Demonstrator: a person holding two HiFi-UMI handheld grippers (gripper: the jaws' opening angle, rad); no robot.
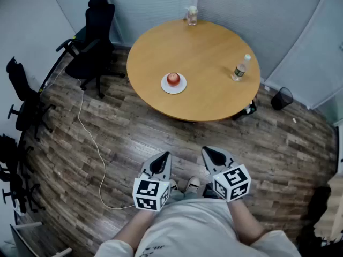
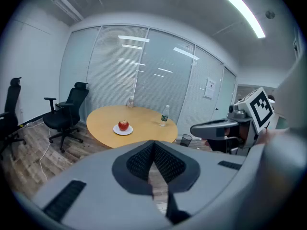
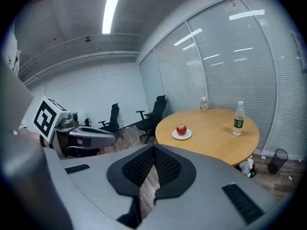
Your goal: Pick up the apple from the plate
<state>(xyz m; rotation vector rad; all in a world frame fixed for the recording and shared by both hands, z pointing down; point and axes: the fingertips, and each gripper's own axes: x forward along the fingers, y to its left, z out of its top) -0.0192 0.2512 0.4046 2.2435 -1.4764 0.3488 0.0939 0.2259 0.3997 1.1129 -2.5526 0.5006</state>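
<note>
A red apple [image 1: 173,78] sits on a small white plate [image 1: 180,87] near the front left of a round wooden table [image 1: 209,58]. The same apple [image 2: 123,125] [image 3: 181,129] on its plate [image 2: 117,130] [image 3: 188,135] shows far off in both gripper views. My left gripper [image 1: 161,161] and right gripper [image 1: 215,156] are held close to my body over the wood floor, well short of the table. Both are shut, pads together, with nothing between them. The right gripper [image 2: 199,128] shows in the left gripper view, the left gripper [image 3: 108,136] in the right one.
A plastic water bottle [image 1: 240,68] stands at the table's right side and a clear jar [image 1: 192,15] at its far edge. Black office chairs [image 1: 88,44] stand to the left, a white cable [image 1: 90,138] runs across the floor, and a black bin [image 1: 282,98] sits right of the table.
</note>
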